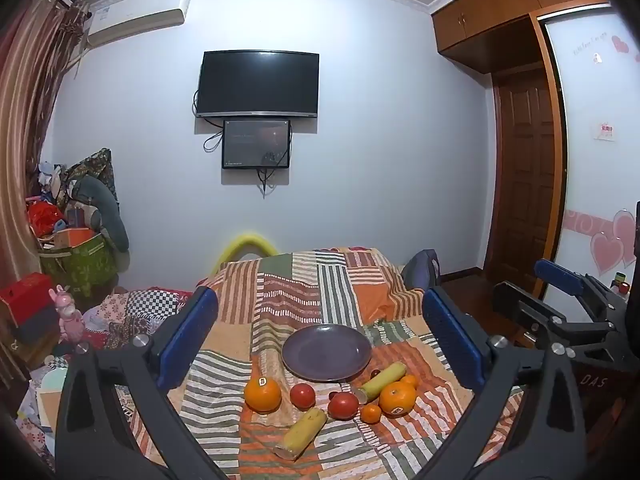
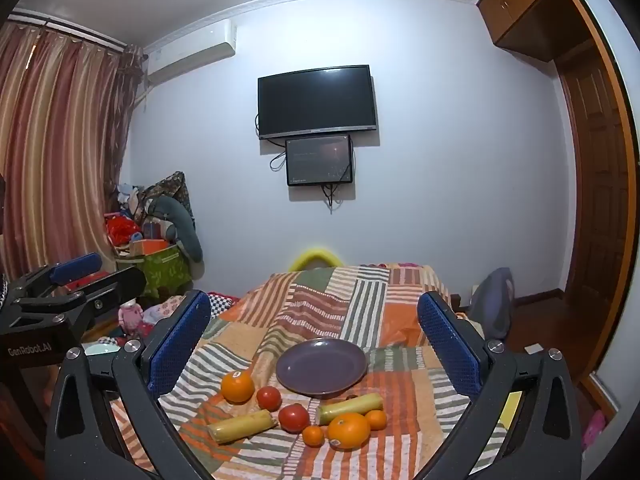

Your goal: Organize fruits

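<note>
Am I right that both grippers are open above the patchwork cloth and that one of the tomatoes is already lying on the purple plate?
Not quite: the purple plate is bare. Both tomatoes lie on the patchwork cloth in front of it, as the right wrist view shows. The rest holds: the left gripper and right gripper are both open above the cloth.

One plate (image 1: 326, 352), two oranges (image 1: 263, 394), two tomatoes (image 1: 303, 395), two corn cobs (image 1: 301, 432), two tangerines (image 1: 371, 413)
</note>
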